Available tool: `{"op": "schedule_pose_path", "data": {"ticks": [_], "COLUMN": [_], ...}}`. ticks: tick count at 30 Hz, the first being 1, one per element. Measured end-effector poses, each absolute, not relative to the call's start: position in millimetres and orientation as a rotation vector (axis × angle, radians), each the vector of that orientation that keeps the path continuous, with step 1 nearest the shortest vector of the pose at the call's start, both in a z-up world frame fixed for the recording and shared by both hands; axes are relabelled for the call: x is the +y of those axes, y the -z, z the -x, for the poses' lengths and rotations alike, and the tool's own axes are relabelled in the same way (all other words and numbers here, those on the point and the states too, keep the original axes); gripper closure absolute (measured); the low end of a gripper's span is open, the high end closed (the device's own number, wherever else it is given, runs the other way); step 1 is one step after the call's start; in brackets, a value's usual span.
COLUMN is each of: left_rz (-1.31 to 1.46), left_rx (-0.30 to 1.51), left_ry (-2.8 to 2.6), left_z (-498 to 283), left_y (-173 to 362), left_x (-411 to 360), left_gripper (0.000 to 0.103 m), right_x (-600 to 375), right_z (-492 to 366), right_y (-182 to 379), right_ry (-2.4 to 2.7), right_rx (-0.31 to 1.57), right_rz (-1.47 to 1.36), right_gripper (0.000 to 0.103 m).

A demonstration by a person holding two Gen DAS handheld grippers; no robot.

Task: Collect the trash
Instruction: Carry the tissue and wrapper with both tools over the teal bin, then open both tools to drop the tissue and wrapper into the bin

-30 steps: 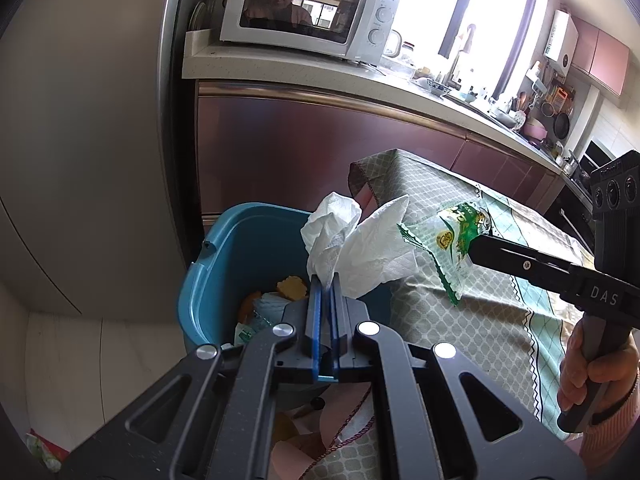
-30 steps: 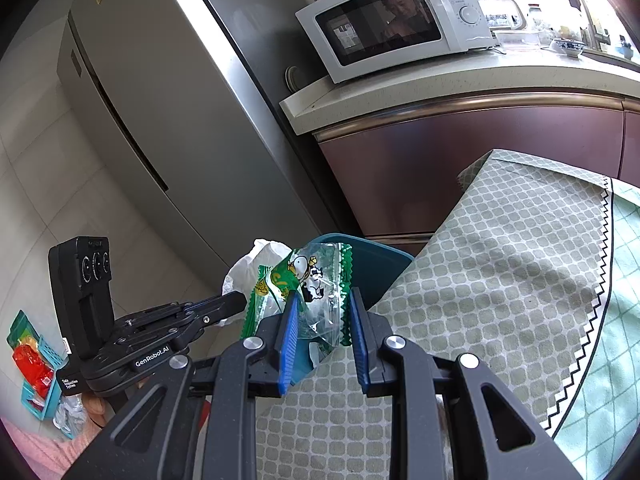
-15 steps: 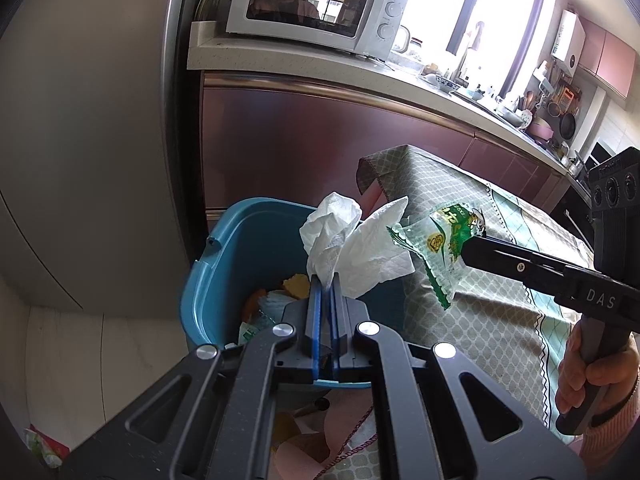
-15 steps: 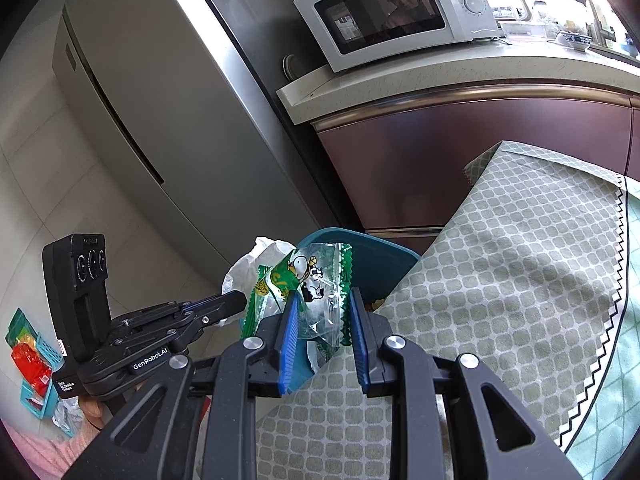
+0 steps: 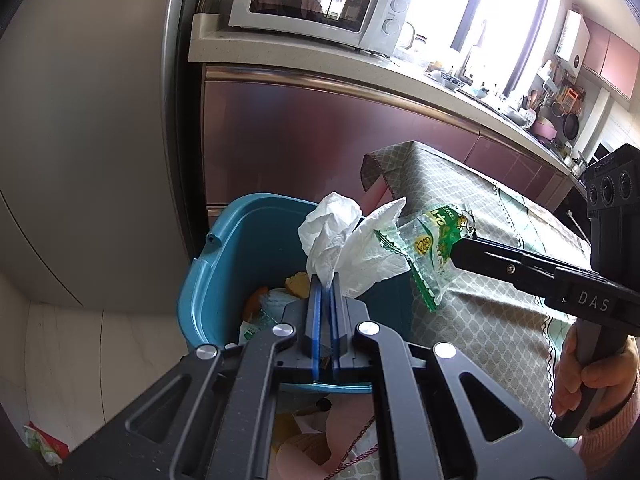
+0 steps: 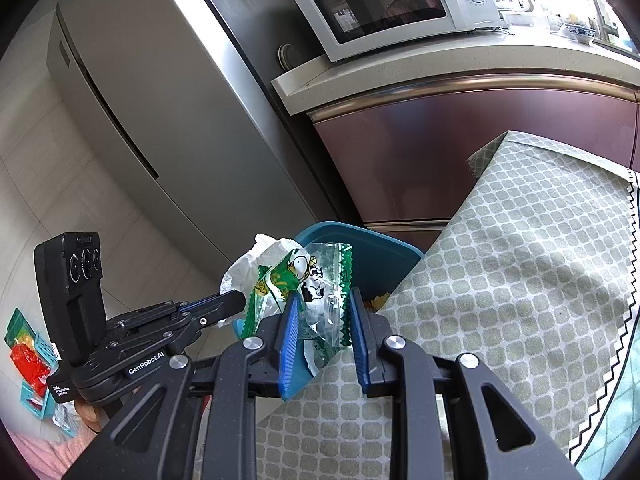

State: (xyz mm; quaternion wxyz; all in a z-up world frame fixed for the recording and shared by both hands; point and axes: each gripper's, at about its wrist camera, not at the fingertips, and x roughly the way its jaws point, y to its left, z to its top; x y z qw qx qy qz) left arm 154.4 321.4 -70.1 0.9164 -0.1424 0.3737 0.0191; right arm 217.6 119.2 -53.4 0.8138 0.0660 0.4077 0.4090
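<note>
My left gripper (image 5: 325, 280) is shut on a crumpled white tissue (image 5: 344, 240), held just above the blue trash bin (image 5: 240, 240), which holds several scraps. In the right wrist view my right gripper (image 6: 322, 300) is shut on a clear and green snack wrapper (image 6: 316, 276) with a cartoon print, over the bin's rim (image 6: 360, 240) beside the table edge. The wrapper (image 5: 432, 244) hangs right next to the tissue in the left wrist view, and the right gripper (image 5: 460, 246) reaches in from the right. The left gripper (image 6: 236, 300) and tissue (image 6: 256, 264) sit just left of the wrapper.
A table with a green patterned cloth (image 6: 520, 260) stands right of the bin. Behind are maroon cabinets (image 5: 320, 136), a counter with a microwave (image 5: 316, 0) and a steel fridge (image 6: 160, 100). A small basket with red packets (image 6: 28, 364) lies on the tiled floor.
The right gripper with the wrapper has edged left, closer to the tissue and the bin. The left gripper stays almost still, still gripping the tissue.
</note>
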Motion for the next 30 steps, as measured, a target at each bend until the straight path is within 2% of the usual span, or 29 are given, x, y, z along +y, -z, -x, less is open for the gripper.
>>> {"op": "schedule_pose_path", "data": {"ticks": [15, 20, 22, 27, 30], "left_rz": [0.311, 0.312, 0.314, 0.323, 0.319], "left_rx": [0.815, 0.84, 0.849, 0.837, 0.803], "left_ry": [-0.06, -0.061, -0.062, -0.05, -0.028], "left_z": [-172.5, -184.4, -188.7, -188.6, -180.9], "left_y": [87.2, 97.6, 101.2, 101.5, 94.4], "left_x": [327.9, 327.6, 327.2, 326.9, 323.5], "left_gripper": [0.095, 0.081, 0.078, 0.076, 0.069], "right_x": [146.6, 158.8, 161.7, 159.2, 149.5], "right_z": [-233.8, -241.4, -243.6, -240.3, -236.0], "right_y": [65.8, 69.9, 71.4, 70.5, 69.1], "right_ry": [-0.828, -0.8, -0.79, -0.793, -0.798], "right_rx": [0.923, 0.944, 0.947, 0.937, 0.926], "right_rz": [-0.095, -0.077, -0.073, -0.084, -0.096], "right_gripper": [0.076, 0.072, 0.067, 0.064, 0.064]}}
